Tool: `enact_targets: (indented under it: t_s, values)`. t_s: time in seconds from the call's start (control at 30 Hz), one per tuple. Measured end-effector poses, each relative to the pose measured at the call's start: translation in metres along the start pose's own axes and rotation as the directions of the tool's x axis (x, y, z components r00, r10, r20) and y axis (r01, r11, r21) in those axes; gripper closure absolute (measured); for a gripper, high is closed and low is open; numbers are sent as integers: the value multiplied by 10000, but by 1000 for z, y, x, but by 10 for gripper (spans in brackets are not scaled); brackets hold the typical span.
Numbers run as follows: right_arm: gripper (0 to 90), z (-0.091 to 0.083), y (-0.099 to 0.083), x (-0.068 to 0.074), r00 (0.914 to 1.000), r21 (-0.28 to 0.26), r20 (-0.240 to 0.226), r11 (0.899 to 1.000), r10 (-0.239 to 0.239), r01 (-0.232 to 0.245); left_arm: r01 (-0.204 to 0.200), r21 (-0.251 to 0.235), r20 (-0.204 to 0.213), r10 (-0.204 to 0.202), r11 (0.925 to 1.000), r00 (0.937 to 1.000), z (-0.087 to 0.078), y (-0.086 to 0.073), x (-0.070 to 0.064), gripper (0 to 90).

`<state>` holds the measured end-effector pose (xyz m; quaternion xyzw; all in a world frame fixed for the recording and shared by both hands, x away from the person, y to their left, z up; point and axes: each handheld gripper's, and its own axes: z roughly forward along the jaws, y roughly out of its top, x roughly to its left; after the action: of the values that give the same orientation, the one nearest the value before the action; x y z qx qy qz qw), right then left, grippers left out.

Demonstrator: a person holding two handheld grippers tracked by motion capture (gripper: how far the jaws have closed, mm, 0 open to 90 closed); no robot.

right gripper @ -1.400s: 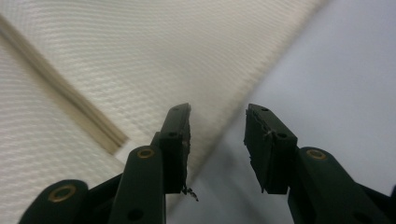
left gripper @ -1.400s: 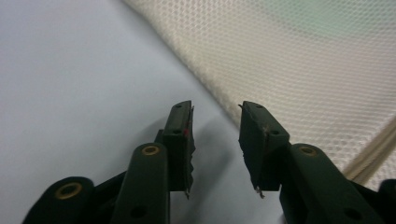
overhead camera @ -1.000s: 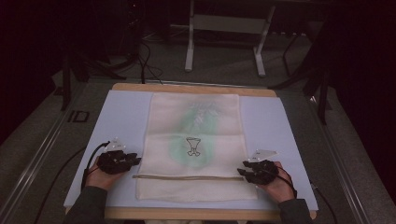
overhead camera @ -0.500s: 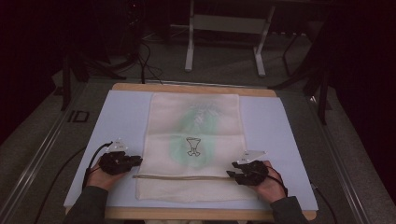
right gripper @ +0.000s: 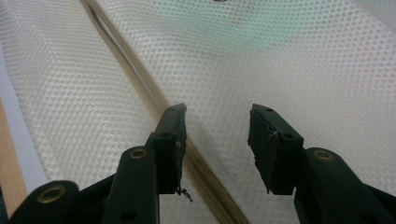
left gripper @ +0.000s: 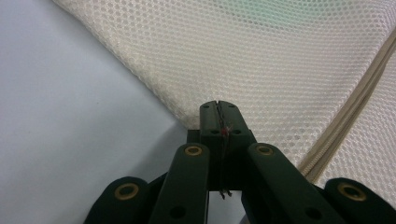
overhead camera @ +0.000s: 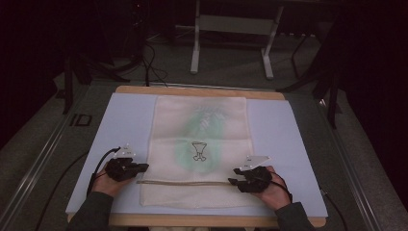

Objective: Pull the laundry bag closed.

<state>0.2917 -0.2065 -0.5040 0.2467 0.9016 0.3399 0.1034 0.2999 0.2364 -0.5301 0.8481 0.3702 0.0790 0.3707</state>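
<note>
Mesh bag (overhead camera: 199, 144) flat on table, left tool (left gripper: 218, 109) pinched closed at bag's edge, right tool (right gripper: 217, 123) gaping over zipper (right gripper: 140, 74).

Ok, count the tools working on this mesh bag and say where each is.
2. The left tool is at the mesh bag's left edge, jaws shut. The right tool is over the bag's right side by the zipper, jaws open.

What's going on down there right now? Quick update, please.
Left gripper shut at the mesh bag's left edge. Right gripper open over the bag's zipper. Nothing in the way.
</note>
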Motion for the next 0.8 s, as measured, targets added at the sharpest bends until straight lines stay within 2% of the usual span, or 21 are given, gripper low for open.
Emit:
enact_targets:
  t_s: [0.2,0.33,0.5,0.67,0.8]
  values:
    - [563,2,6,8,9997,-52,-170,9998,-180,179,-130,137,-91,131,9998,9999,2,1,-1,899]
    - [563,4,9,11,9994,-25,-252,9997,-252,252,5,130,-7,-5,9999,10000,2,1,0,899]
    - [564,9,17,23,9969,24,-469,9980,-629,631,-3,167,55,2,9999,10000,2,1,1,899]
    - [560,13,22,26,9948,-7,-588,9965,-834,835,285,36,290,-286,9996,9992,2,-1,4,899]
    - [567,17,27,28,9922,19,-747,9949,-1003,1007,269,43,303,-271,9996,9992,2,-1,4,898]
